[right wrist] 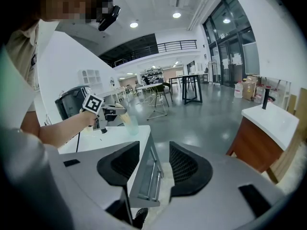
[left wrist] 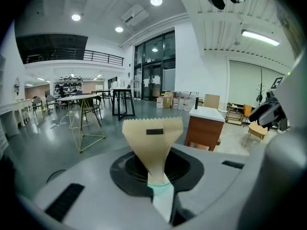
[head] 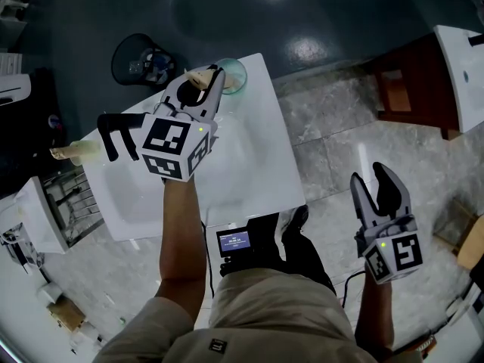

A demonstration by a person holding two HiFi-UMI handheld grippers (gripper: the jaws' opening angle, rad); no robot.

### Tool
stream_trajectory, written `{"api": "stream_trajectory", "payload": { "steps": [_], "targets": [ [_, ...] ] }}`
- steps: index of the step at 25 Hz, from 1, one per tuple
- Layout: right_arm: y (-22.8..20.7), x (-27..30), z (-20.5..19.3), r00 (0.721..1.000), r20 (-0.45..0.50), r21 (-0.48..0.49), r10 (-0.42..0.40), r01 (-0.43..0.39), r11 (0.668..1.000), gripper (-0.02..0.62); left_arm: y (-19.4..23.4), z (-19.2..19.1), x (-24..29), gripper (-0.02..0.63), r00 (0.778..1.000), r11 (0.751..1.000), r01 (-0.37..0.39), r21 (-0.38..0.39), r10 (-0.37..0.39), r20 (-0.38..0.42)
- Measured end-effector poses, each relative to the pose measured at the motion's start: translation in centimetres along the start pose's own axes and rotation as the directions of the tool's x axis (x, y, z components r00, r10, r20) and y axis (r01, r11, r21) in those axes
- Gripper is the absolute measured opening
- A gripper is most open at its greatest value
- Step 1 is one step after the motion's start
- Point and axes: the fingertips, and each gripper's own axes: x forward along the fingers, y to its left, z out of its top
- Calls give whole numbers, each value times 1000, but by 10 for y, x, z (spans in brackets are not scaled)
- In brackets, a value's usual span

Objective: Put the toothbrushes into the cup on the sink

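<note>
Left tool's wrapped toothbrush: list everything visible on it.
The tan paper-wrapped toothbrush is clamped in the left tool, whose jaws are closed on its pale mint-and-white lower part. The wrapper looks like kraft paper. It flares to a wide end with a zigzag-cut edge and a small dark rectangular slot, and it points out along the jaws. In the head view it sits close beside the translucent greenish cup on the white sink; contact with the cup cannot be told.

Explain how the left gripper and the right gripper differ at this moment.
The left gripper is shut on a paper-wrapped toothbrush; the right gripper has its jaws apart, with nothing between them. The left gripper is over the white sink, near the cup; the right gripper is beside the sink, above the stone floor. Both carry marker cubes.
</note>
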Motion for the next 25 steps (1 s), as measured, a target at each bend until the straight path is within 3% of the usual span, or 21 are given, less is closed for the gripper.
{"api": "stream_trajectory", "payload": {
  "steps": [3,8,22,25],
  "targets": [
    [3,-1,0,1000,2,-3,2,-2,1000,193,-3,-1,-1,35,1000,1000,19,8,-19,3],
    [4,-6,1,1000,9,-9,7,-7,1000,193,-8,3,-3,95,1000,999,25,19,-26,18],
    [14,-39,3,999,44,-33,11,-9,999,193,-19,21,-36,123,997,998,-41,57,37,67],
    [14,-50,2,999,53,-39,10,-8,999,193,-24,23,-37,155,997,997,-40,66,35,67]
  ]
}}
